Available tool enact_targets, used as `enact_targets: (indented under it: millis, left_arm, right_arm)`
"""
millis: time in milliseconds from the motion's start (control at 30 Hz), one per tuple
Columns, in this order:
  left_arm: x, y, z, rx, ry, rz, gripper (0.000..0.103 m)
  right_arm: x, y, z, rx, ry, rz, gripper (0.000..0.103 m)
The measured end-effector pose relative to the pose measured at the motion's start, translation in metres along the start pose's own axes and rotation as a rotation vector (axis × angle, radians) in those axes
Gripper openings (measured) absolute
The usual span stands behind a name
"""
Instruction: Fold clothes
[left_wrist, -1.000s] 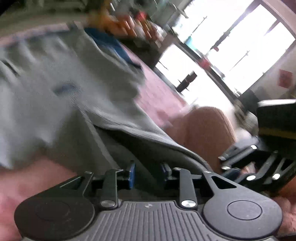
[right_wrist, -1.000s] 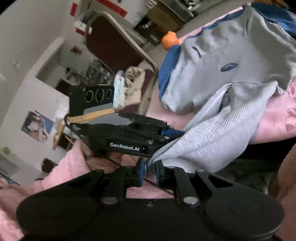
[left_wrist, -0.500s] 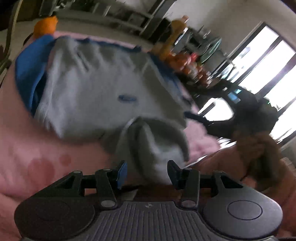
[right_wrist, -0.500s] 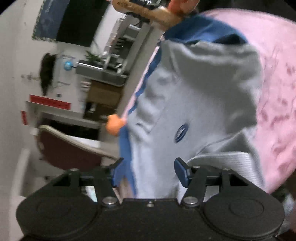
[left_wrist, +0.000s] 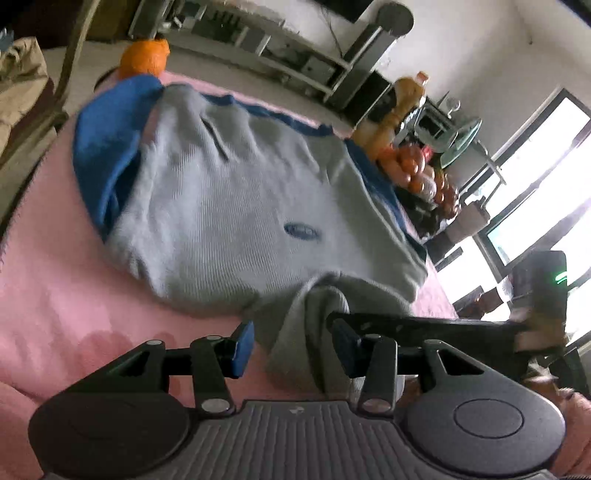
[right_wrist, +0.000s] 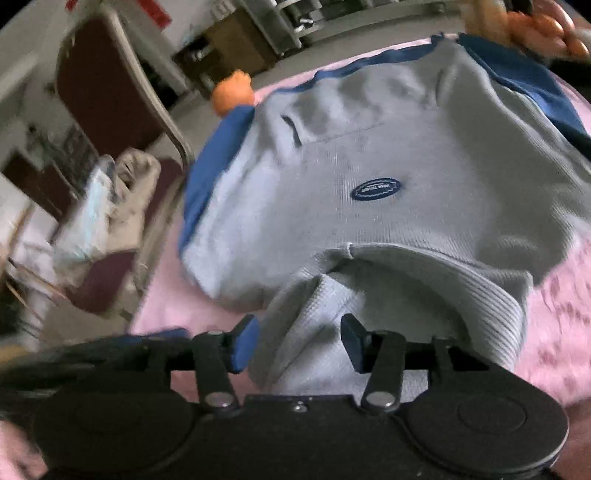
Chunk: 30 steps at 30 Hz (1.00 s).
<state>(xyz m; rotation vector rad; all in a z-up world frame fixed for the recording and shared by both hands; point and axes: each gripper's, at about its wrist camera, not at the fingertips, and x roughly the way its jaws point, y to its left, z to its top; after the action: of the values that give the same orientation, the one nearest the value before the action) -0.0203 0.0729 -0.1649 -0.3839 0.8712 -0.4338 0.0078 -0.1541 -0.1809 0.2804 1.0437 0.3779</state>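
Observation:
A grey sweater with blue sleeves and a dark oval badge lies flat on the pink blanket; it also fills the right wrist view. Its ribbed grey edge is folded back onto the body and bunched at the near side. My left gripper straddles that bunch, jaws closing, the left pad still clear of the cloth. My right gripper hangs over the same ribbed fold, jaws closing, cloth between them but not pinched. The right gripper's arm reaches in from the right.
An orange object sits at the blanket's far edge. A dark red chair holding crumpled cloth stands to the left. Bottles and fruit crowd the far right, beside bright windows.
A second ago both grippers pinched the grey ribbed edge and held it up. Both have let go and opened; the edge now lies on the sweater, and both views have swung onto it.

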Motion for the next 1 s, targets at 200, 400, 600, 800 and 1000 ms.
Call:
enact_targets:
  millis: [200, 400, 600, 800, 1000]
  left_arm:
    - [-0.006, -0.019, 0.027, 0.067, 0.006, -0.221, 0.043]
    - [0.034, -0.075, 0.038, 0.323, 0.129, -0.121, 0.044]
    - [0.046, -0.058, 0.042, 0.295, 0.075, 0.158, 0.027]
    - [-0.019, -0.076, 0.019, 0.355, -0.002, -0.308, 0.041]
    - [-0.009, -0.095, -0.013, 0.462, 0.11, -0.268, 0.038]
  right_arm:
    - [-0.043, 0.035, -0.04, -0.301, -0.081, -0.051, 0.007]
    - [-0.101, 0.058, -0.073, -0.443, -0.193, -0.012, 0.007]
    - [-0.148, 0.058, -0.098, -0.44, -0.257, 0.033, 0.007]
    - [-0.15, 0.04, -0.094, -0.345, -0.271, -0.031, 0.007]
    - [-0.131, 0.028, -0.082, -0.256, -0.209, 0.012, 0.007]
